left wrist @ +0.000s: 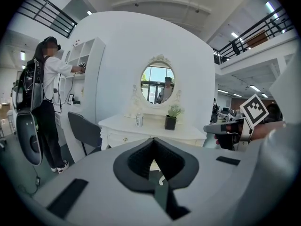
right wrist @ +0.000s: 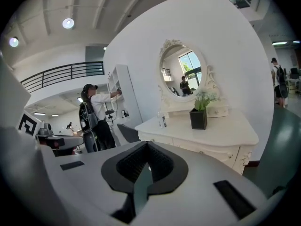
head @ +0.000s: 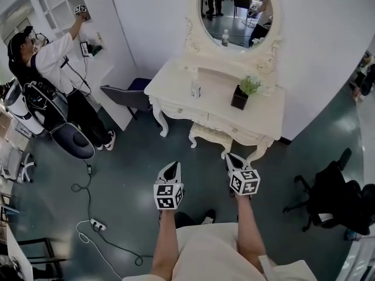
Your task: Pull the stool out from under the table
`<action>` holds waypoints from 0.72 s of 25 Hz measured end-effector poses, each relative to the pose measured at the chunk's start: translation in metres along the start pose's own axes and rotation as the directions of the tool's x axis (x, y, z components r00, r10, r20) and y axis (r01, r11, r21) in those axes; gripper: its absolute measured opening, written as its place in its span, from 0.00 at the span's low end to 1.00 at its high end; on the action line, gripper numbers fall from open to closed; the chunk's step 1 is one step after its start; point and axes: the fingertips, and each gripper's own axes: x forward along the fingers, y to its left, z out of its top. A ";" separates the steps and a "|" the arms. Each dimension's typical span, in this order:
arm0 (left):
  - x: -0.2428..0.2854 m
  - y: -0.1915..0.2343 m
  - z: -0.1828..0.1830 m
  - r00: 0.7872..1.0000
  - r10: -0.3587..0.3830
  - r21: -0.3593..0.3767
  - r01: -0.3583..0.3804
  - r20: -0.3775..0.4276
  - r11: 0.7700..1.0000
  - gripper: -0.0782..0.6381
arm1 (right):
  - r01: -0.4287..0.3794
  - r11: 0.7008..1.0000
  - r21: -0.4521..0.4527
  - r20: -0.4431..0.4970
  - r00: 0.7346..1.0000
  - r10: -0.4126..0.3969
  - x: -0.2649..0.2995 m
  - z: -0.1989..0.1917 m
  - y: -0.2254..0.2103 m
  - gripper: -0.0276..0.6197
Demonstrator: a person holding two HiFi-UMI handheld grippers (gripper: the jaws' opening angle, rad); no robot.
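The white stool (head: 211,137) is tucked under the white dressing table (head: 176,84), with only its carved front edge and legs showing. Both grippers are held out over the floor just short of it. My left gripper (head: 173,165) is shut and empty, a little to the left of the stool's front. My right gripper (head: 229,156) is also shut and empty, close to the stool's right front corner. In the left gripper view the closed jaws (left wrist: 153,141) point at the table (left wrist: 117,125). In the right gripper view the closed jaws (right wrist: 147,146) point at the table's front (right wrist: 221,147).
A potted plant (head: 241,95) and a small bottle (head: 195,89) stand on the table below an oval mirror (head: 236,10). A dark chair (head: 126,95) is left of the table, a person (head: 53,63) at white shelves beyond. A cable and power strip (head: 97,224) lie left; a black office chair (head: 334,199) stands right.
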 end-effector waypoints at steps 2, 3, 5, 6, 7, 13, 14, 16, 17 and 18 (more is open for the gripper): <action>0.007 -0.002 0.001 1.000 -0.008 0.003 0.008 0.003 1.000 0.13 | 0.007 1.000 0.014 0.010 1.000 -0.007 -0.001 0.001 -0.005 0.11; 0.011 -0.003 0.002 1.000 -0.013 0.004 0.013 0.004 1.000 0.13 | 0.014 1.000 0.014 0.015 1.000 -0.014 -0.001 0.002 -0.007 0.11; 0.021 -0.004 0.002 1.000 -0.030 0.005 0.030 0.000 1.000 0.13 | 0.032 0.999 0.013 0.020 0.999 -0.032 0.001 0.003 -0.010 0.11; 0.026 -0.004 0.001 0.999 -0.048 0.005 0.048 -0.006 0.999 0.13 | 0.042 0.999 0.017 0.021 0.999 -0.042 0.002 0.004 -0.012 0.11; 0.033 -0.007 -0.001 0.997 -0.077 0.005 0.077 -0.014 0.997 0.13 | 0.055 0.998 0.026 0.021 0.998 -0.055 0.004 0.003 -0.014 0.11; 0.080 -0.013 0.009 0.966 -0.252 0.054 0.255 -0.058 0.965 0.13 | 0.108 0.984 0.144 0.040 0.993 -0.115 0.021 0.009 -0.029 0.11; 0.087 -0.011 0.012 0.958 -0.279 0.062 0.283 -0.069 0.957 0.13 | 0.122 0.981 0.150 0.035 0.991 -0.128 0.025 0.009 -0.029 0.11; 0.103 -0.007 0.018 0.939 -0.330 0.079 0.337 -0.096 0.938 0.13 | 0.153 0.974 0.165 0.025 0.987 -0.160 0.031 0.010 -0.031 0.11; 0.112 -0.006 0.022 0.930 -0.350 0.088 0.360 -0.109 0.929 0.13 | 0.170 0.970 0.173 0.023 0.984 -0.177 0.033 0.011 -0.032 0.11; 0.120 -0.005 0.025 0.922 -0.367 0.097 0.379 -0.119 0.920 0.13 | 0.188 0.966 0.179 0.021 0.981 -0.194 0.035 0.012 -0.033 0.11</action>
